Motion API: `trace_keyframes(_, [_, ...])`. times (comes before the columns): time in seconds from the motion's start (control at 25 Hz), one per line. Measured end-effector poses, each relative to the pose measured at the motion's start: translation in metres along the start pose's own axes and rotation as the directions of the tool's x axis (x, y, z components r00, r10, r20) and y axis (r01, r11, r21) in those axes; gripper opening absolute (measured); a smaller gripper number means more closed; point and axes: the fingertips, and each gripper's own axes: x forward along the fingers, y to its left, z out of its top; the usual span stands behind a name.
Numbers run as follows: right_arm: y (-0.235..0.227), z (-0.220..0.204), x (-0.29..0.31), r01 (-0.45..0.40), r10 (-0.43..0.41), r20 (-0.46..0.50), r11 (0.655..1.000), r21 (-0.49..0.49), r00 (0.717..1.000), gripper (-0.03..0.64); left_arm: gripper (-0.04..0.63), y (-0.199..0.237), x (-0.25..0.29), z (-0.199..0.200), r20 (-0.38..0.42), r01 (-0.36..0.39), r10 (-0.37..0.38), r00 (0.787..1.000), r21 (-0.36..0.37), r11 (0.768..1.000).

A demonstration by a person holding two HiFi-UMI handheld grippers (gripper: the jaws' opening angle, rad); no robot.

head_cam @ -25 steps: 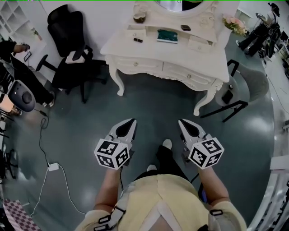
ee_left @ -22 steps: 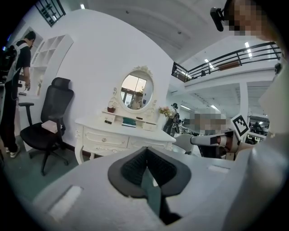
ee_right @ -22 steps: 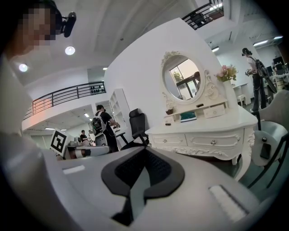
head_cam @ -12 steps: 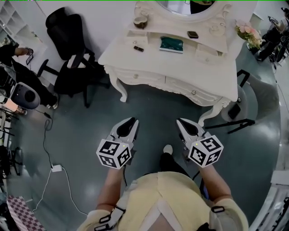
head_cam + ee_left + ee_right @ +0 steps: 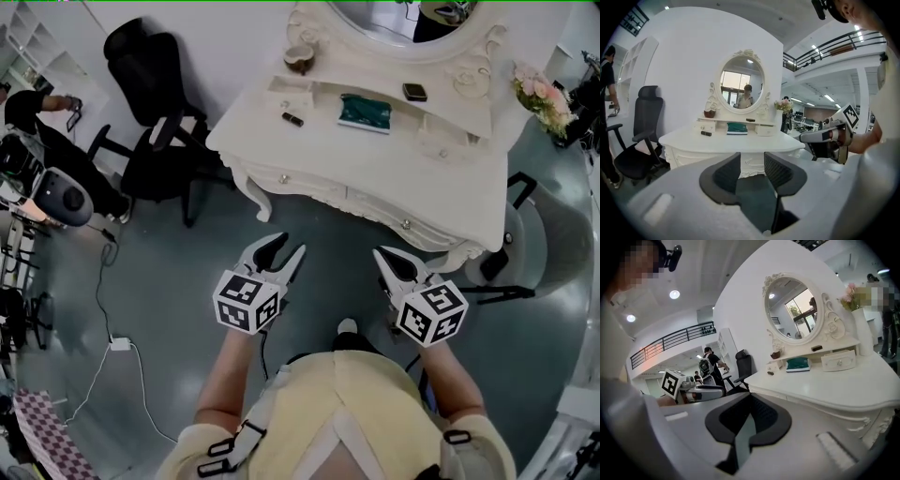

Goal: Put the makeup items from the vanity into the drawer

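You are on the approach step: the small dark tube (image 5: 292, 119), flat green case (image 5: 365, 112) and dark compact (image 5: 414, 92) sit on the white carved vanity's tabletop (image 5: 375, 159) and back shelf, upper middle of the frame, well apart from both tools. Your left hand-held gripper (image 5: 289, 247) has just been opening and stands spread and empty; the right hand-held gripper (image 5: 384, 255) is pressed together. Next, I judge, you must reach a closed front drawer (image 5: 281, 176) and open it.

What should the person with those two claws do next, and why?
Probably step closer and bring the left gripper up to the vanity, perhaps toward the small dark tube. Both grippers hang short of it. The left's jaws have just been opening with nothing between them, the right gripper is shut, and the tube lies untouched.
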Motion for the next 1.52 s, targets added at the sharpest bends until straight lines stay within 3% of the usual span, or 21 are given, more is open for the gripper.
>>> trace_keyframes(0.28, [-0.026, 0.003, 0.018, -0.017, 0.017, -0.03, 1.0, -0.001, 0.999, 0.006, 0.166, 0.012, 0.04, 0.01, -0.052, 0.021, -0.016, 0.999, 0.098, 0.995])
trace_keyframes(0.48, [-0.031, -0.001, 0.03, -0.04, 0.04, -0.062, 0.999, 0.004, 0.997, 0.006, 0.178, 0.029, 0.055, 0.013, -0.113, 0.03, -0.006, 0.994, 0.213, 0.977])
trace_keyframes(0.64, [-0.032, -0.005, 0.046, -0.048, 0.049, -0.087, 0.999, 0.013, 0.995, 0.006, 0.2, 0.054, 0.07, 0.027, -0.132, 0.043, -0.002, 0.991, 0.315, 0.948])
trace_keyframes(0.8, [-0.036, -0.007, 0.057, -0.048, 0.049, -0.113, 0.999, 0.006, 0.992, 0.006, 0.204, 0.081, 0.093, 0.045, -0.154, 0.064, 0.004, 0.988, 0.433, 0.899])
trace_keyframes(0.96, [-0.049, -0.007, 0.074, -0.022, 0.021, -0.138, 1.0, -0.002, 0.99, 0.006, 0.204, 0.112, 0.125, 0.063, -0.152, 0.089, -0.007, 0.988, 0.541, 0.836])
trace_keyframes(1.2, [-0.07, 0.002, 0.114, 0.02, -0.019, -0.173, 1.0, 0.007, 0.985, 0.006, 0.204, 0.161, 0.177, 0.067, -0.272, 0.196, -0.009, 0.962, 0.671, 0.715])
trace_keyframes(1.28, [-0.076, 0.006, 0.127, 0.027, -0.025, -0.182, 1.0, 0.01, 0.983, 0.006, 0.204, 0.173, 0.194, 0.065, -0.311, 0.244, -0.015, 0.95, 0.715, 0.655])
trace_keyframes(1.4, [-0.085, 0.01, 0.146, 0.033, -0.028, -0.196, 0.999, 0.019, 0.98, 0.006, 0.204, 0.19, 0.219, 0.062, -0.378, 0.32, -0.007, 0.926, 0.775, 0.545])
trace_keyframes(1.44, [-0.088, 0.011, 0.153, 0.034, -0.029, -0.201, 0.999, 0.021, 0.979, 0.006, 0.204, 0.196, 0.227, 0.06, -0.399, 0.343, -0.003, 0.917, 0.784, 0.517])
trace_keyframes(1.52, [-0.092, 0.015, 0.164, 0.037, -0.032, -0.21, 0.999, 0.021, 0.977, 0.006, 0.206, 0.209, 0.241, 0.059, -0.437, 0.384, -0.005, 0.9, 0.785, 0.486])
